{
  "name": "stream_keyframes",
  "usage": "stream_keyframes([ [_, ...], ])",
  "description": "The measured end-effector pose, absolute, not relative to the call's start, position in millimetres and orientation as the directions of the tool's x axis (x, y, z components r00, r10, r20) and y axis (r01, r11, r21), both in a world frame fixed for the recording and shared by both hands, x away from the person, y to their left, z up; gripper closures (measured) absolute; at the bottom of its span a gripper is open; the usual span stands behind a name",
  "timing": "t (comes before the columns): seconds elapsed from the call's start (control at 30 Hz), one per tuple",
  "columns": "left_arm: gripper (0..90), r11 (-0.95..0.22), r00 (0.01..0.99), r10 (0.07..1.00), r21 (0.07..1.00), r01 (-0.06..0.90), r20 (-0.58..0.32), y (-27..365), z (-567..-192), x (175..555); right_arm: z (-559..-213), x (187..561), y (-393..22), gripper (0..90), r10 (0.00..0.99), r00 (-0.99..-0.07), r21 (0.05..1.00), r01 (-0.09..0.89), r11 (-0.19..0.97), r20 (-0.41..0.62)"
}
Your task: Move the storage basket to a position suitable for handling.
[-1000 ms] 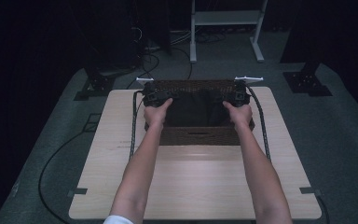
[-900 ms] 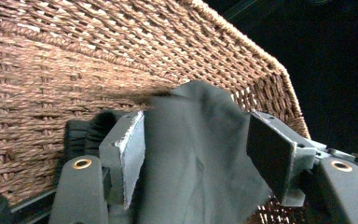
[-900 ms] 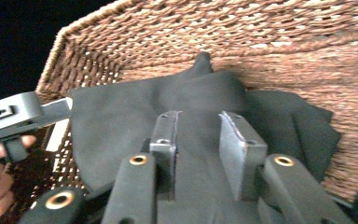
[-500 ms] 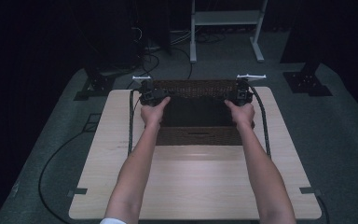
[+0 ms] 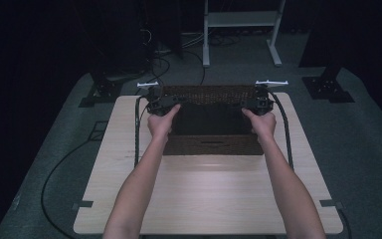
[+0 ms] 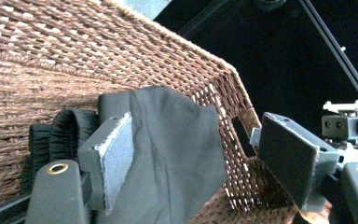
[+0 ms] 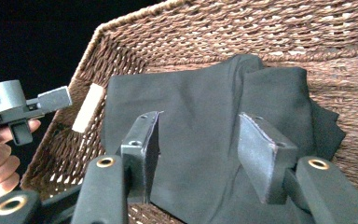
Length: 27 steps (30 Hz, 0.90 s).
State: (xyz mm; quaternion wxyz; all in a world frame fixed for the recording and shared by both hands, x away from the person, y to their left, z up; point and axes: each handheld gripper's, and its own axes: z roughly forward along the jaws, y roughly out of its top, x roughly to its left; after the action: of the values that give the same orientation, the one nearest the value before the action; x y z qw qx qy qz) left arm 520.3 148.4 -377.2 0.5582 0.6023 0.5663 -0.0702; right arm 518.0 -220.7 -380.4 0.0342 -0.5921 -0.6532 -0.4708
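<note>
Down inside the basket (image 5: 210, 144) one dark folded cloth (image 7: 205, 140) is lying on the woven floor, its far edge leaning up against the wicker wall. I am judging the work here as putting that cloth into the basket, and it is looking nearly done: the cloth is resting inside and neither of my tools is gripping it. What is left, I am guessing, is only pulling both hands clear.

My right hand-held gripper (image 7: 198, 154) is hanging just over the cloth with its jaws apart, having just been opening, and nothing is pinched between them. My left hand-held gripper (image 6: 205, 154) is standing open too, its jaws having just been opening; one jaw is inside over the cloth and the other outside the basket wall, pressing on neither.

I am counting one cloth, one basket, two grippers and two hands (image 5: 160, 123), all at the far end of one wooden desk (image 5: 209, 199).
</note>
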Motion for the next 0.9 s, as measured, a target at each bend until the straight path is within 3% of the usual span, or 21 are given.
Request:
stream_keyframes([
  [0.5, 18.4, 0.21, 0.408, 0.599, 0.626, 0.751, -0.689, 152, -369, 502, -372, 497, -243, 37.9, 0.699, -0.349, 0.6, 0.788, -0.142, 0.624],
  [0.9, 16.5, 0.206, 0.429, 0.589, 0.641, 0.74, -0.685, 155, -364, 487, -363, 479, -261, 36.0, 0.688, -0.37, 0.617, 0.773, -0.146, 0.625],
])
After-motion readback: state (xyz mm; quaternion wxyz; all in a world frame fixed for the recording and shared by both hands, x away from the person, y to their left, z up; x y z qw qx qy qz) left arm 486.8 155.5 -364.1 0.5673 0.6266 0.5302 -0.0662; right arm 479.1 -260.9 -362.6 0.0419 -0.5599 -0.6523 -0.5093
